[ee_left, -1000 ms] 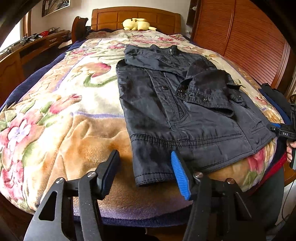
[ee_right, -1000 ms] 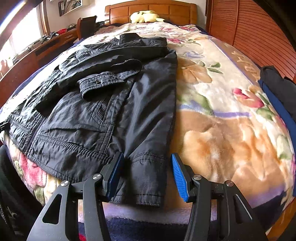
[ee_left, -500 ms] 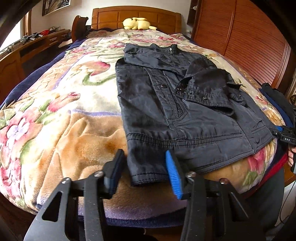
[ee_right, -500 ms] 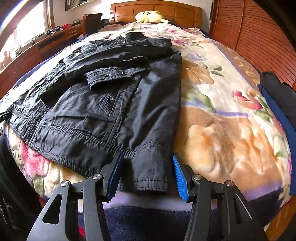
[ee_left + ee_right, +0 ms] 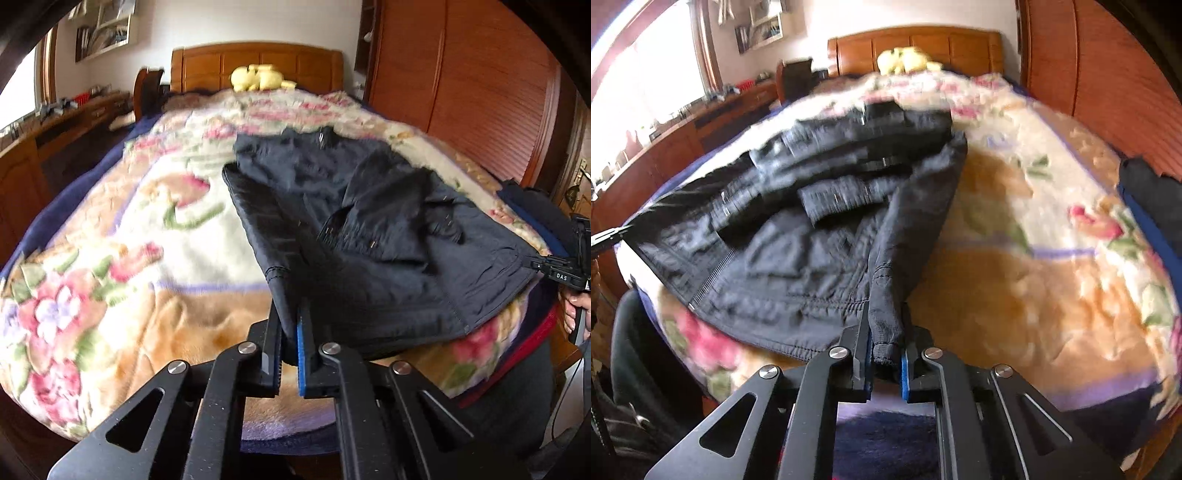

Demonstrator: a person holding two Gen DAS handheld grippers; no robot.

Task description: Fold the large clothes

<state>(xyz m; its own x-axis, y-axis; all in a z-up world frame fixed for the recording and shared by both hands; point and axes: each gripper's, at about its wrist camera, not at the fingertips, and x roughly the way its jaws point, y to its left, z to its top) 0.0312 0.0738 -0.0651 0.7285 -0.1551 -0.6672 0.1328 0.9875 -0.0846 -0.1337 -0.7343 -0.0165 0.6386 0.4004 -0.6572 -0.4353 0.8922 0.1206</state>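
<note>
Left wrist view: The left gripper (image 5: 290, 332) is clamped on the near hem of the black jacket (image 5: 388, 236), at the hem's left corner. The gap between its fingers is narrow, with fabric pinched between the black pad and the blue pad (image 5: 302, 350). The gripped corner is raised off the floral blanket (image 5: 110, 266); the rest of the jacket lies on the right half of the bed, collar toward the far end. One sleeve is folded across the jacket front. At the right edge of the view the right gripper (image 5: 554, 267) meets the hem's other corner, and a hand (image 5: 574, 310) grips its handle. A yellow plush toy (image 5: 258, 77) sits at the far end against the wooden headboard (image 5: 258, 61). A wooden wardrobe (image 5: 480, 92) stands to the right of the bed. The view is motion-blurred.

Right wrist view: The right gripper (image 5: 886, 343) is closing on the right corner of the jacket (image 5: 812, 236) hem. A bunched fold of fabric stands upright between the pads, which press against it on both sides. The jacket spreads to the left and far side of the gripper, over the blanket (image 5: 1034, 258). The left gripper tip (image 5: 605, 238) shows at the left edge, touching the opposite corner. A dark folded garment (image 5: 1152, 195) lies at the right edge of the bed. A wooden desk (image 5: 683, 140) runs along the left wall under the window
</note>
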